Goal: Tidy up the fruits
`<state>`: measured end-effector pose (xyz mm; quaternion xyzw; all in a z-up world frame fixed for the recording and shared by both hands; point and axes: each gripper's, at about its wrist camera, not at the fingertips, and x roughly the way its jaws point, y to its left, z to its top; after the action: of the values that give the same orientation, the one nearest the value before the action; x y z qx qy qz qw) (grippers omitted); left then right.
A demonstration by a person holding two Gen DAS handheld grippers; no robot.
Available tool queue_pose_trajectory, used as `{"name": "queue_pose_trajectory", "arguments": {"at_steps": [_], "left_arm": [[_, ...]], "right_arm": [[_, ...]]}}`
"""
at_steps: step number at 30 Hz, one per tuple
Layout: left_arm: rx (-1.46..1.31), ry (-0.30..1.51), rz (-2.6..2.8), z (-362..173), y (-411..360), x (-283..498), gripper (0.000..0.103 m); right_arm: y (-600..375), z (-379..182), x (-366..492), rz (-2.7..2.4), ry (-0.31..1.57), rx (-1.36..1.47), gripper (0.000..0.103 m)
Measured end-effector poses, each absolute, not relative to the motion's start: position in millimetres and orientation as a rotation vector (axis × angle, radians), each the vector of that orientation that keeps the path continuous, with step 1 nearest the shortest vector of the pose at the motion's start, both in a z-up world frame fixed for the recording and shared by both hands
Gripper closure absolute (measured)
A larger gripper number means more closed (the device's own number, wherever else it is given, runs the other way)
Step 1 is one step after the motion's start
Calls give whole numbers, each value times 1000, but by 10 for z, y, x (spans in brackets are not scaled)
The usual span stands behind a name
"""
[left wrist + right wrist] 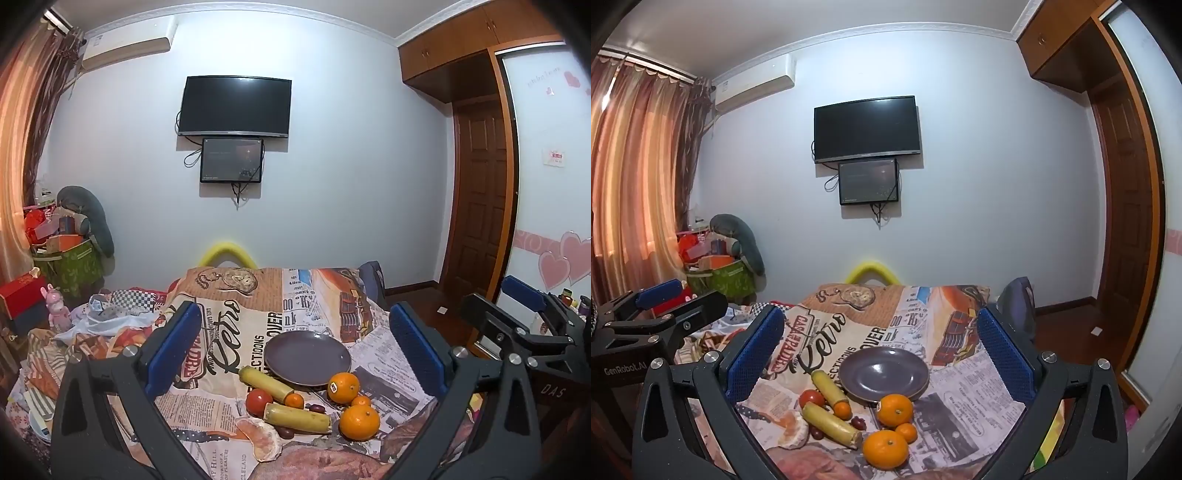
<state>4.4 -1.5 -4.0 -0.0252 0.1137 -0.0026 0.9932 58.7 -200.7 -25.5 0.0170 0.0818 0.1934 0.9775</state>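
A grey plate [306, 356] [884, 373] lies empty on a table covered with a newspaper-print cloth [236, 325]. In front of it lie two yellow banana pieces [297, 417] [831, 422], a red tomato [258, 402] [811, 398], two large oranges [359, 422] [885, 448], small oranges [294, 400], dark dates [317, 408] and a peeled orange [258, 435] [792, 430]. My left gripper [295, 343] is open and empty above the near fruit. My right gripper [882, 350] is open and empty, beside the left one.
A cluttered bed with a pink toy [59, 310] lies left of the table. A yellow chair back [227, 254] stands behind it. A TV [234, 105] hangs on the far wall. A wooden door [480, 192] and wardrobe are at the right.
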Motion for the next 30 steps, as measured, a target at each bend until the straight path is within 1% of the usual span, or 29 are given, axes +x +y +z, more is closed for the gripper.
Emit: {"name": "queue_pose_trajectory", "arguments": {"at_steps": [30], "left_arm": [[-55, 238, -15, -36, -43, 52, 0]], "right_arm": [[-2033, -240, 598, 393, 166, 46, 0]]}}
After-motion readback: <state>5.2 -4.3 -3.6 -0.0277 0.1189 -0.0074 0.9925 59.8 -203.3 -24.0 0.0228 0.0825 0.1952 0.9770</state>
